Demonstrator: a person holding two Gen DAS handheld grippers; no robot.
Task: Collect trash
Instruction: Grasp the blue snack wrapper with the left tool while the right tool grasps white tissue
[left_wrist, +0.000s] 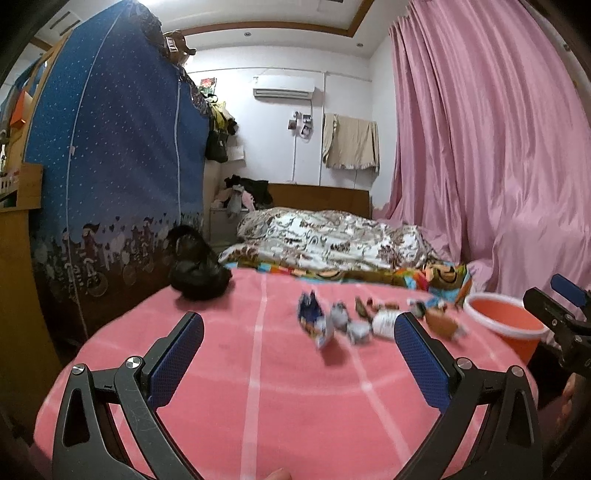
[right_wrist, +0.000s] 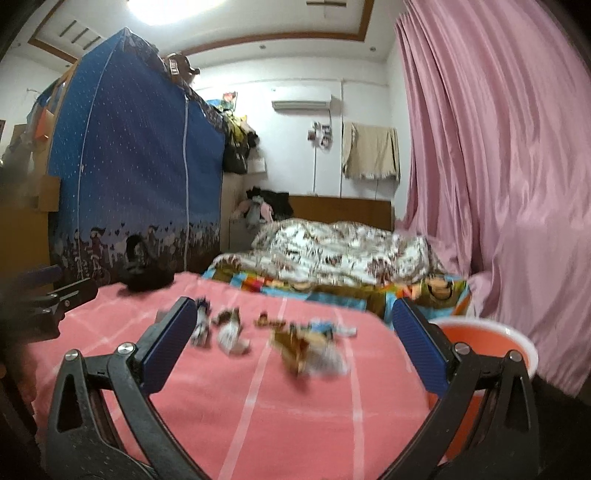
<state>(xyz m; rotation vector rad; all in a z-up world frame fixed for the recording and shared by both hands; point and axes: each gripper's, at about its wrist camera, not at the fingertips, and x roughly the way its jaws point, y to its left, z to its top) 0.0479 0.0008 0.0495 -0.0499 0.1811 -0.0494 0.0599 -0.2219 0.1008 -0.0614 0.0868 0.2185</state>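
Both our tools are empty with fingers wide apart: the left gripper (left_wrist: 299, 354) and the right gripper (right_wrist: 293, 345) hover over the pink blanket (left_wrist: 258, 406). Just ahead of the right one lies a brown wrapper (right_wrist: 291, 350), then the other small wrappers (left_wrist: 347, 321) in a loose row. Since they are light and crumpled, we may pinch blanket instead or push a piece away, and the orange bucket (right_wrist: 487, 341) beyond our right finger could tip if bumped.

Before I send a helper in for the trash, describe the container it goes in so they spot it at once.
Find the pink blanket covering the near surface, with wrappers scattered on it. At its right edge, toward the pink curtain, sits the bucket: round, open-topped, orange with a pale rim, the only container there.
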